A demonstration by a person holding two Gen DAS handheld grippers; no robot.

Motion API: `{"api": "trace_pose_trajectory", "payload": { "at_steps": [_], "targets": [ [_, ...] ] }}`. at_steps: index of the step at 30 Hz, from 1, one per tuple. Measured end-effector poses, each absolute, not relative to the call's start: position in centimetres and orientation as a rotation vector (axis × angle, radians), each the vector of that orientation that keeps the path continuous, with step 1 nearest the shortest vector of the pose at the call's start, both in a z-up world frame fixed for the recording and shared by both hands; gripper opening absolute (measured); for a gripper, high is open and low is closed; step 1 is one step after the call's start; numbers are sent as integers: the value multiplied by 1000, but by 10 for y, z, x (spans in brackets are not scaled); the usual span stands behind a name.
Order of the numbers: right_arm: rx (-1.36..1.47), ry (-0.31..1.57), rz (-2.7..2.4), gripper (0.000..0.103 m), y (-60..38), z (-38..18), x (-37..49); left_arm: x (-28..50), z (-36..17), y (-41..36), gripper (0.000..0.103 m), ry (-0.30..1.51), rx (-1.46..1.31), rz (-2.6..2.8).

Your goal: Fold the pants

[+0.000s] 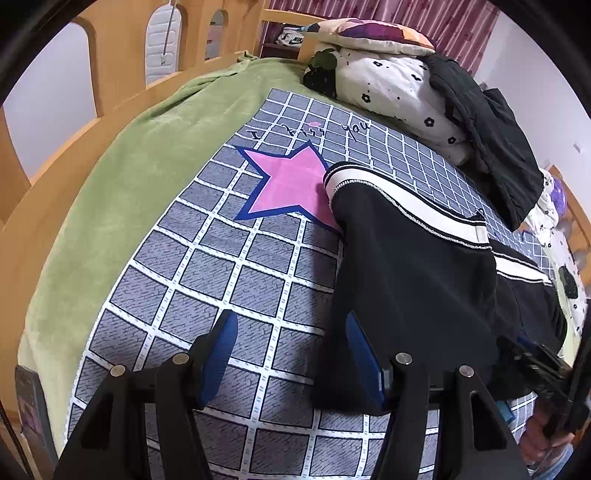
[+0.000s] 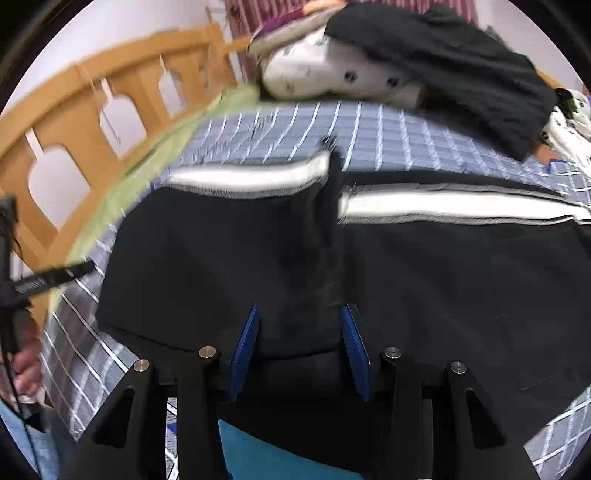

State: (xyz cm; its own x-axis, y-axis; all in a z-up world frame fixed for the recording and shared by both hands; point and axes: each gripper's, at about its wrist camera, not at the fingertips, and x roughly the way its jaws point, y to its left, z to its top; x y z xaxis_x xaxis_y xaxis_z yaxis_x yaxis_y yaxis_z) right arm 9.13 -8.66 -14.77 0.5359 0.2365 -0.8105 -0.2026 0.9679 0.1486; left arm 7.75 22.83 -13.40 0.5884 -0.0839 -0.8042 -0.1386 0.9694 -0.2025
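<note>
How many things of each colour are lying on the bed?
Black with a white stripe: 1, the pants.
Plain black: 1, the jacket.
White with black flowers: 1, the quilt.
Many colours: 1, the pillow.
Grey with white squares: 1, the blanket.
Green: 1, the cover.
Total: 6.

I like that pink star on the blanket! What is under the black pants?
The black pants lie on the gray checked blanket. One corner covers a tip of the pink star. Whatever else is printed beneath the pants is hidden.
</note>
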Motion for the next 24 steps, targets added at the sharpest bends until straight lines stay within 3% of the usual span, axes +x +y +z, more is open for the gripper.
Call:
{"api": "trace_pose_trajectory", "payload": {
  "at_steps": [5,6,7,10,15,20,24],
  "targets": [
    [160,1030,249,46,-102,-174,93,76,-129,225,59,917,-202,58],
    [187,1028,255,42,-105,-175,92,76,-129,225,59,914,-201,56],
    [195,1029,265,32,-104,-176,92,77,-128,225,59,913,-202,56],
    [190,1014,282,20,-105,-170,89,80,-130,225,59,921,-209,59],
    [314,928,368,19,-124,-146,72,79,-130,227,59,917,-223,54],
    [187,1014,303,25,-107,-178,78,80,-133,226,59,928,-250,34],
    [148,1003,322,30,-110,-163,72,80,-136,225,59,940,-227,51]
  ]
}}
